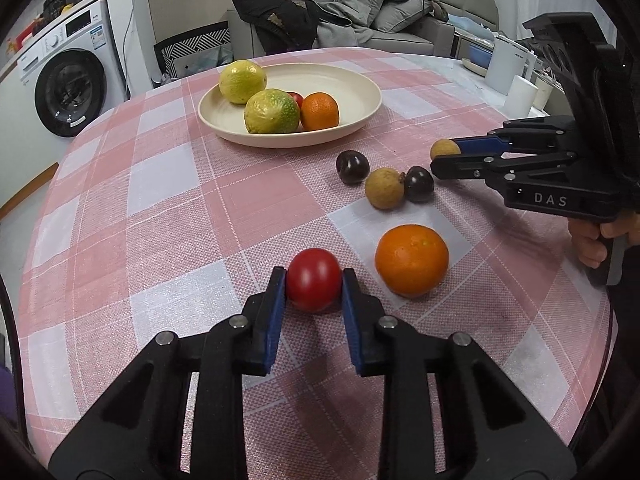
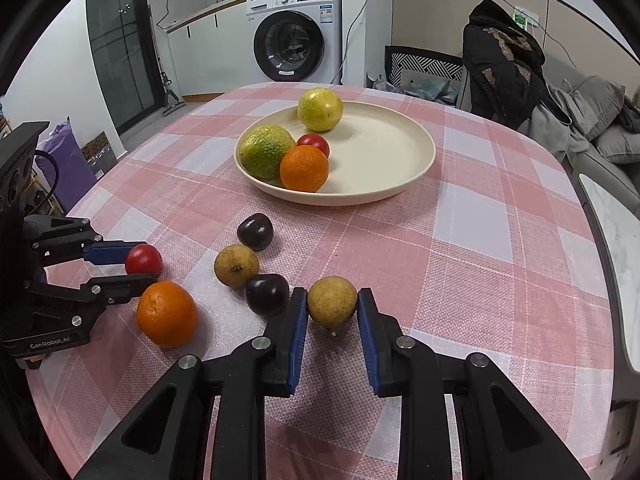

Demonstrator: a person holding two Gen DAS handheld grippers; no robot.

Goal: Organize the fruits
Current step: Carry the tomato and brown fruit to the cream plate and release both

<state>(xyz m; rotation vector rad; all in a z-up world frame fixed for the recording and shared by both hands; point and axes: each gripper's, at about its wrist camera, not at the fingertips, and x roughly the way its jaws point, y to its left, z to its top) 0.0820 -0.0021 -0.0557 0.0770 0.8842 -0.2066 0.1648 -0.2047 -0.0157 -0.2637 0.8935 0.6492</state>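
My left gripper [image 1: 314, 280] is shut on a red tomato [image 1: 313, 279] at table level; it also shows in the right wrist view [image 2: 142, 266]. My right gripper [image 2: 332, 306] is shut on a tan round fruit [image 2: 332, 300], seen from the left wrist view [image 1: 443, 149] too. A cream plate [image 1: 360, 92] holds two yellow-green fruits [image 1: 242, 81], an orange [image 1: 319, 111] and a small tomato [image 2: 314, 144]. Loose on the cloth lie an orange [image 1: 412, 260], another tan fruit [image 1: 384, 189] and two dark purple fruits [image 1: 352, 167].
The table has a pink and white checked cloth [image 1: 160, 200]. A washing machine [image 2: 296, 36] stands beyond it, with a sofa with clothes [image 1: 360, 8] and a white container [image 1: 506, 66] off the table's right edge.
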